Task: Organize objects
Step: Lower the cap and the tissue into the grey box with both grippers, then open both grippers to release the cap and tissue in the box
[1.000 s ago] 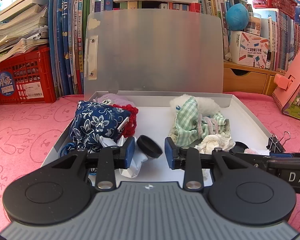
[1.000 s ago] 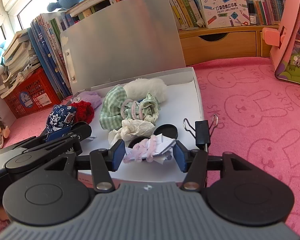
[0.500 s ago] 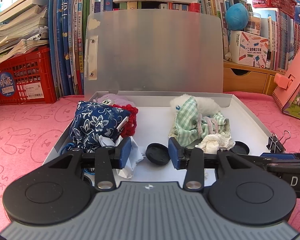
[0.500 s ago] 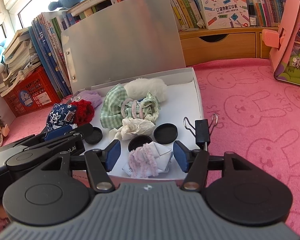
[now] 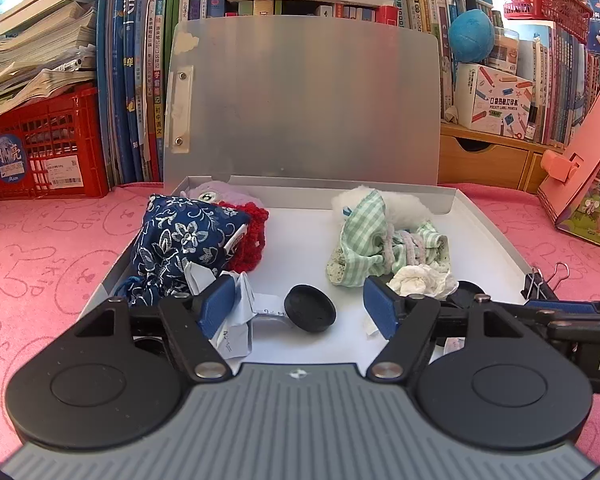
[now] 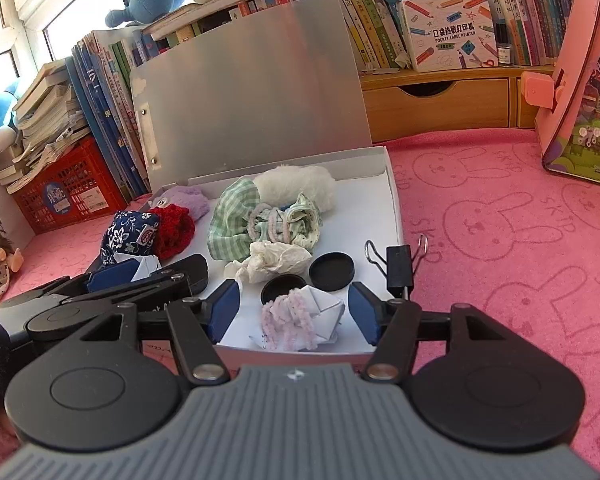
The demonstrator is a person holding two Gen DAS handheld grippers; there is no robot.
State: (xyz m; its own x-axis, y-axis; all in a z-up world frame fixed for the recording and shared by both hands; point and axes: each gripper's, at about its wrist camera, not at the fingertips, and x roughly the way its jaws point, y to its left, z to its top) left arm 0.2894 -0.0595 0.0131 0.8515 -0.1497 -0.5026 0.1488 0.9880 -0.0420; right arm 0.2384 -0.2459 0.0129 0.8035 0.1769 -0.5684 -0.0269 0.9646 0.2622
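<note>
While both tools hang over the near edge of the open white box (image 5: 496, 236), nothing is held yet. At nine o'clock in the left wrist view, a blue floral pouch (image 5: 180, 244) leans against a red knitted piece (image 5: 252, 240), with crumpled white paper (image 5: 236, 312) spilling just in front of it. The left hand-held gripper (image 5: 300, 310) stands wide, its left pad touching or just over that paper, and a black round cap (image 5: 310, 308) lies between its fingers without touching either. Toward two o'clock sit a green checked cloth (image 5: 364, 240), a white fluffy piece (image 5: 404, 206) behind it and a wad of white tissue (image 5: 422, 280) in front.

In the right wrist view, the right hand-held gripper (image 6: 294, 310) is also wide, straddling folded white paper with a pink fuzzy strand (image 6: 288, 322) at the box's near edge. Two more black caps (image 6: 331, 270) lie just beyond, and a black binder clip (image 6: 398, 268) is clamped on the box rim at one o'clock.

Likely risks: closing the left fingers could catch the loose paper together with the cap, or squeeze the thin cap so that it skids away. The right fingers may pinch only the strand and leave the paper behind, or bump the box wall. The two tools sit close together and could collide.
</note>
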